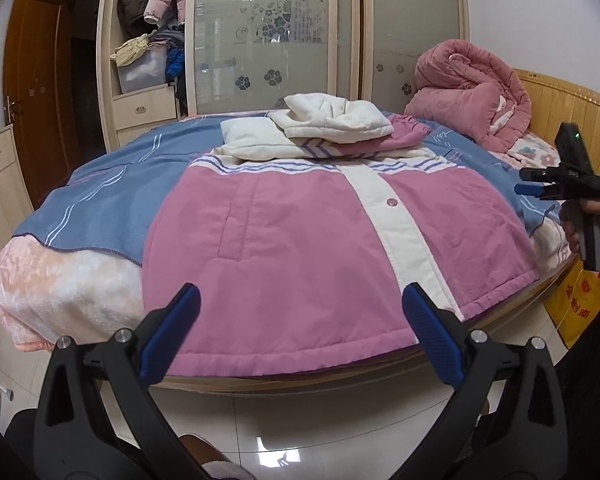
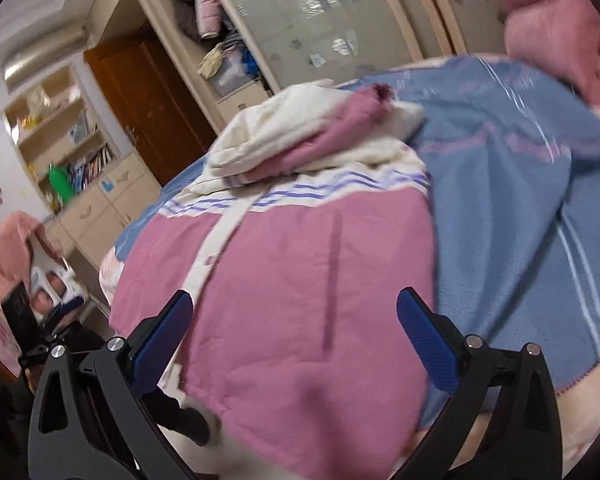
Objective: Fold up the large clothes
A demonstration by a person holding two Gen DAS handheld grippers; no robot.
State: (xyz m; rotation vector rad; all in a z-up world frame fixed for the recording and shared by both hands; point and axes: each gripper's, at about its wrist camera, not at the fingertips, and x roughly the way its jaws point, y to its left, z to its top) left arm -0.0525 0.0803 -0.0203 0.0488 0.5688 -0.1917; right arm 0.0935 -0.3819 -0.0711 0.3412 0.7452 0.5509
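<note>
A pink and cream padded jacket (image 1: 300,240) lies front-up on the bed, its hem at the near edge and its cream hood and sleeves (image 1: 332,120) folded onto the chest. My left gripper (image 1: 300,312) is open and empty, just short of the hem near the left corner. My right gripper (image 2: 296,316) is open and empty over the jacket's lower right part (image 2: 300,280). It also shows in the left wrist view (image 1: 532,188), held beside the bed's right edge.
A blue blanket (image 1: 112,196) covers the bed under the jacket. A rolled pink quilt (image 1: 472,88) lies at the headboard. A wardrobe (image 1: 268,32) stands behind the bed. A yellow bag (image 1: 576,304) sits on the tiled floor at right.
</note>
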